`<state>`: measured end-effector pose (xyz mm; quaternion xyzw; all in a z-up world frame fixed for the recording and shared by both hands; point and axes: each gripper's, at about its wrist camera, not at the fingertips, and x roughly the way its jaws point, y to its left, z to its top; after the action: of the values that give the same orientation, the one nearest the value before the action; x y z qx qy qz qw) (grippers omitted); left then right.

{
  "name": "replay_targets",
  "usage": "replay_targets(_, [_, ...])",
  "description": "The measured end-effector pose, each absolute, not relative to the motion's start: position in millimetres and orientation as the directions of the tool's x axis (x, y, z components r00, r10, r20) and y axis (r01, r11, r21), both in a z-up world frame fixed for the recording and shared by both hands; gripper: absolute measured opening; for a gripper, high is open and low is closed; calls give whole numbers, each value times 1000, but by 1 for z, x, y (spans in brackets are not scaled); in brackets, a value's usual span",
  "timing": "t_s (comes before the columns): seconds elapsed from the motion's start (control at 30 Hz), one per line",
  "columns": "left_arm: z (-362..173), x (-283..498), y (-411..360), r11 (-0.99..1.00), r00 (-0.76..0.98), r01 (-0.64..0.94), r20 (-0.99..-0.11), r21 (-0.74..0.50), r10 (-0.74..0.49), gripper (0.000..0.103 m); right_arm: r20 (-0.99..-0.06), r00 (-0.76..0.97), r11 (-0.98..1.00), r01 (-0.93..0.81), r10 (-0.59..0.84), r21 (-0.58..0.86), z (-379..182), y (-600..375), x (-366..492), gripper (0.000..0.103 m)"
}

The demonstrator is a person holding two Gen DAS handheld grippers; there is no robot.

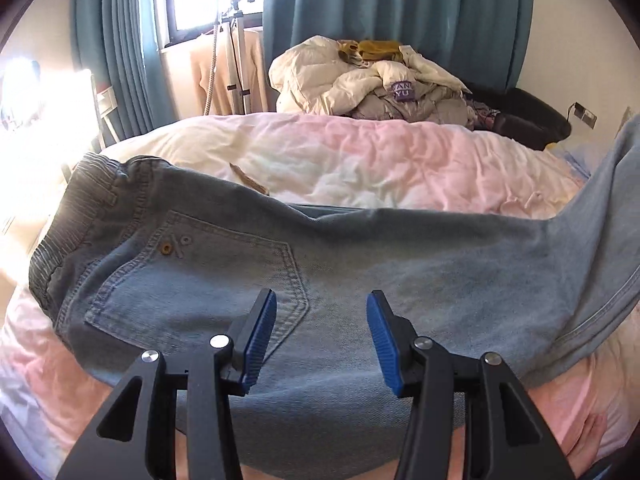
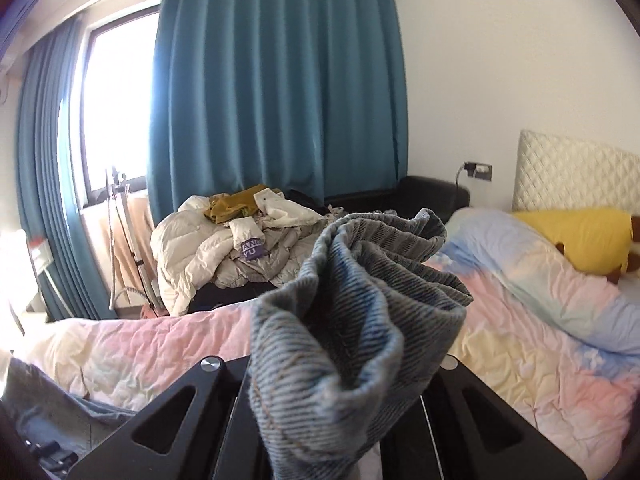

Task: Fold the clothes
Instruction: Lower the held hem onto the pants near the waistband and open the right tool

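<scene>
Faded blue denim is lying across the near edge of the bed (image 1: 360, 152), a pair of jeans (image 1: 280, 264) spread flat over the pink and cream quilt with the elastic waistband to the left and the back pocket (image 1: 208, 280) facing up. The left gripper (image 1: 322, 336) is hovering just above the seat, its blue pads parted and nothing between them, so that side looks released, probably waiting to pin or steady the cloth while the other end is carried over. To the right the legs are rising off the quilt. The right gripper (image 2: 340, 420) is clenched on the bunched leg cuffs (image 2: 360, 300), which are blocking any sight of its fingertips; it is holding them up in the air, clear of the bed, and I judge this is for bringing the hems across toward the waistband. Far behind, a heap of pale bedding and clothes (image 1: 360, 80) is sitting by the teal curtains (image 2: 276, 88).
</scene>
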<state>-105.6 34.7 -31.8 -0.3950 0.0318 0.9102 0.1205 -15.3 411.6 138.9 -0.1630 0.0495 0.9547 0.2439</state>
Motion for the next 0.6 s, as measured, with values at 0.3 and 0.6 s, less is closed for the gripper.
replay_targets(0.3, [-8, -103, -1, -968, -713, -216, -657, -127, 246, 48, -316, -848, -905, -399, 425, -146, 108, 289, -50, 3])
replay_targets(0.6, [-10, -105, -20, -963, -709, -205, -652, -175, 269, 49, -357, -867, -929, -269, 348, -253, 36, 184, -78, 3])
